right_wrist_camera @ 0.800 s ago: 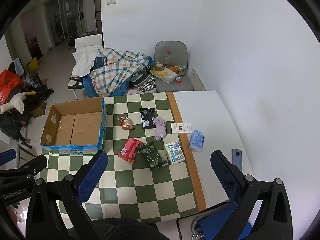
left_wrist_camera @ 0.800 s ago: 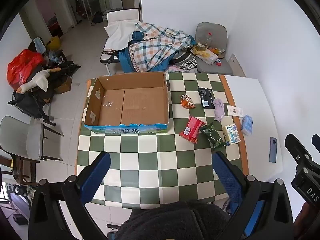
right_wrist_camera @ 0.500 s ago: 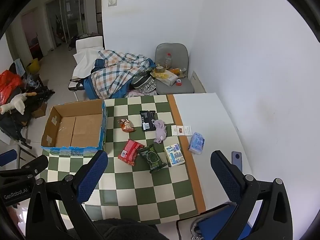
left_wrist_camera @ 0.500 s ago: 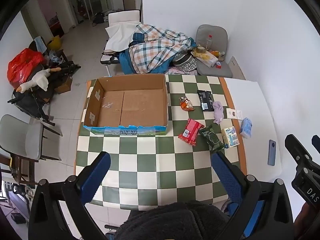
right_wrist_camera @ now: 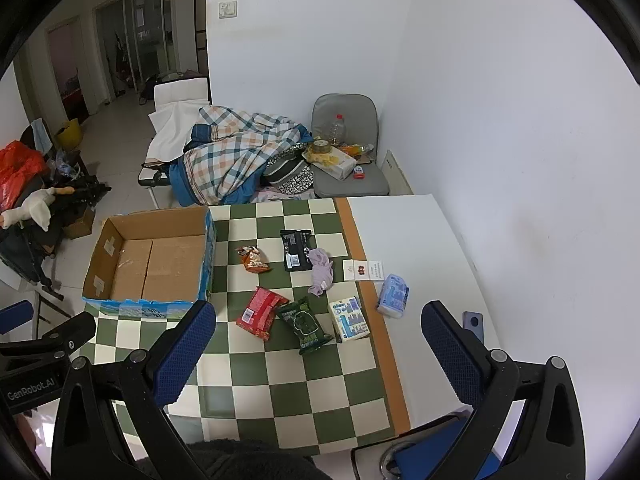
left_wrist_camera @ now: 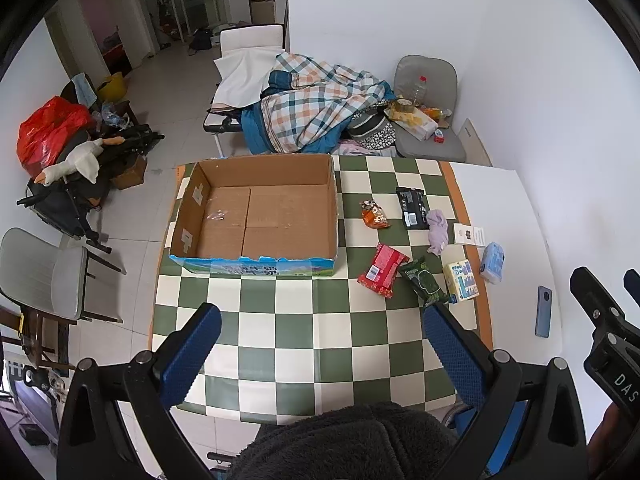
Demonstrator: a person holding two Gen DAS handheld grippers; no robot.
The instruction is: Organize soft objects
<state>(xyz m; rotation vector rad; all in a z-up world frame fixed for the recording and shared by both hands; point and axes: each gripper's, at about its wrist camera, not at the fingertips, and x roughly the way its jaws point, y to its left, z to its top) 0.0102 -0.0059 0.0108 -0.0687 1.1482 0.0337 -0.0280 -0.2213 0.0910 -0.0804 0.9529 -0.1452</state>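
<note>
Both grippers hang high above the worktop (left_wrist_camera: pixel 280 336), which wears a green-and-white checked cloth, with a bare white strip along its right side. The left gripper (left_wrist_camera: pixel 320 344) has its blue fingers (left_wrist_camera: pixel 192 348) spread wide with nothing between them. The right gripper (right_wrist_camera: pixel 318 344) likewise has its fingers (right_wrist_camera: pixel 448 348) spread wide and holds nothing.

An open cardboard box (left_wrist_camera: pixel 256 216) sits on the far left part of the cloth, its flaps cut off, with nothing in it but a scrap of clear tape on its floor.

The soft things lie in a loose group to the right of the box, all well apart from both grippers. Farthest are an orange snack bag (right_wrist_camera: pixel 252 260), a black pack (right_wrist_camera: pixel 296 250) and, just right of that and touching it, a crumpled lilac cloth (right_wrist_camera: pixel 322 272). Right of the cloth lies a white card (right_wrist_camera: pixel 362 270) across the cloth's orange border. Nearer are a red pack (right_wrist_camera: pixel 262 312) and a green pack (right_wrist_camera: pixel 306 324), side by side and touching at a corner, then a white-and-blue tissue pack (right_wrist_camera: pixel 350 318) just beside the green one. A pale blue pack (right_wrist_camera: pixel 394 295) rests on the white strip, and a phone (left_wrist_camera: pixel 543 311) lies nearer on the same strip.

Beyond the worktop stands a grey chair (right_wrist_camera: pixel 348 168) with a bottle and clutter on its seat, and a plaid blanket (right_wrist_camera: pixel 240 152) heaped to its left.
</note>
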